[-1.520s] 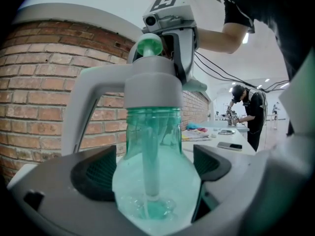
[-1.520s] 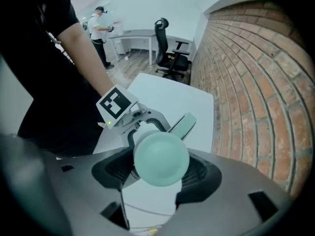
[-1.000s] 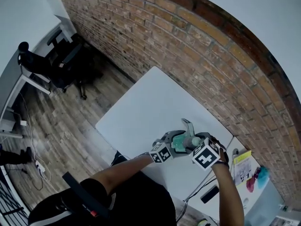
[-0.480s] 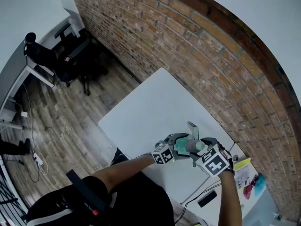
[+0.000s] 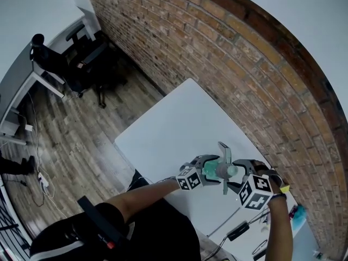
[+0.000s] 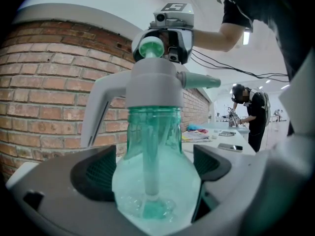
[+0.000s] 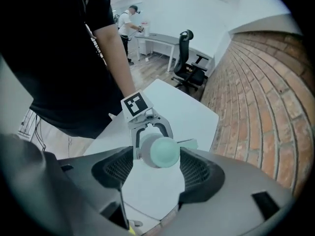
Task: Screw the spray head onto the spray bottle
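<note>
A translucent green spray bottle (image 6: 153, 178) stands upright between the pads of my left gripper (image 6: 150, 168), which is shut on its body. The grey spray head (image 6: 152, 85) sits on the bottle's neck, trigger at left, nozzle (image 6: 203, 81) at right, a green knob (image 6: 150, 47) on top. In the head view the left gripper (image 5: 204, 167) holds the bottle (image 5: 210, 170) over the table's near edge. My right gripper (image 5: 239, 174) hangs just off the spray head (image 5: 223, 170). In its own view the right gripper (image 7: 156, 167) looks down on the knob (image 7: 164, 151), jaws apart, not pressing it.
A white table (image 5: 174, 124) lies below, along a brick wall (image 5: 234, 53). A second desk at lower right carries a phone (image 5: 237, 231) and papers. A black office chair (image 5: 81, 64) stands on the wood floor at far left. A person (image 6: 250, 113) works in the background.
The right gripper has drawn back from the spray head toward the lower right and rolled about its axis. The left gripper and the bottle have stayed put.
</note>
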Demonstrator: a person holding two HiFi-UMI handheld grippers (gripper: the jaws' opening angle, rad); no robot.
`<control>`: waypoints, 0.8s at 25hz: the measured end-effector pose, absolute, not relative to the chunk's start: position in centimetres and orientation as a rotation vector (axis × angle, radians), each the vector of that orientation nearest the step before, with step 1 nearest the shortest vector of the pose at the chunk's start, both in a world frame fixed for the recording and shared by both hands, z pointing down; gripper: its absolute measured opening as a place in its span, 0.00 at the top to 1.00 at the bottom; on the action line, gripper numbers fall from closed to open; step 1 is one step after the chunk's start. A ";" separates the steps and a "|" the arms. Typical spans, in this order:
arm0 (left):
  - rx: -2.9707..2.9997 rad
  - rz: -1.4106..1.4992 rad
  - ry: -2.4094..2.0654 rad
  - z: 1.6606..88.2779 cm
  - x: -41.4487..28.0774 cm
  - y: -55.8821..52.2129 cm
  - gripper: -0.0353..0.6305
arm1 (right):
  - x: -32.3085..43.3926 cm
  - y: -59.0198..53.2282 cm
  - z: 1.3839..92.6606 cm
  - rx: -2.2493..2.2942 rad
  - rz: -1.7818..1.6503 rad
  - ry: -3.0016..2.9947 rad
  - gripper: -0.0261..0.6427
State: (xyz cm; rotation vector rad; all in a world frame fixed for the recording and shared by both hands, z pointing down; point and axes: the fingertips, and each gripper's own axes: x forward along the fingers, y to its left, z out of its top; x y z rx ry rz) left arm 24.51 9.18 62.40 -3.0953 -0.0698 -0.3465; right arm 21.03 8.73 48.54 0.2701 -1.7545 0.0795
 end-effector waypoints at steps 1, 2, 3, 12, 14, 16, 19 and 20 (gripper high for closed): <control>-3.096 -0.344 -0.069 62.4 24.5 9.2 0.22 | 20.8 8.7 48.6 0.246 0.036 -1.751 0.54; -3.095 -0.341 -0.069 62.4 24.5 9.2 0.22 | 20.7 8.6 48.7 0.215 -0.014 -1.739 0.54; -3.096 -0.340 -0.069 62.3 24.5 9.3 0.22 | 20.7 8.6 48.8 0.177 -0.069 -1.717 0.54; -3.097 -0.340 -0.069 62.3 24.6 9.2 0.22 | 21.1 8.5 50.3 -0.078 -0.357 -1.559 0.54; -3.098 -0.339 -0.067 62.3 24.6 9.2 0.22 | 21.2 8.6 50.5 -0.125 -0.398 -1.521 0.54; -3.099 -0.339 -0.066 62.4 24.5 9.3 0.22 | 21.1 8.6 50.8 -0.161 -0.418 -1.500 0.54; -3.101 -0.342 -0.069 62.4 24.4 9.3 0.22 | 20.9 8.6 51.2 -0.193 -0.440 -1.483 0.54; -3.102 -0.341 -0.070 62.4 24.4 9.3 0.22 | 20.8 8.6 51.4 -0.201 -0.447 -1.476 0.54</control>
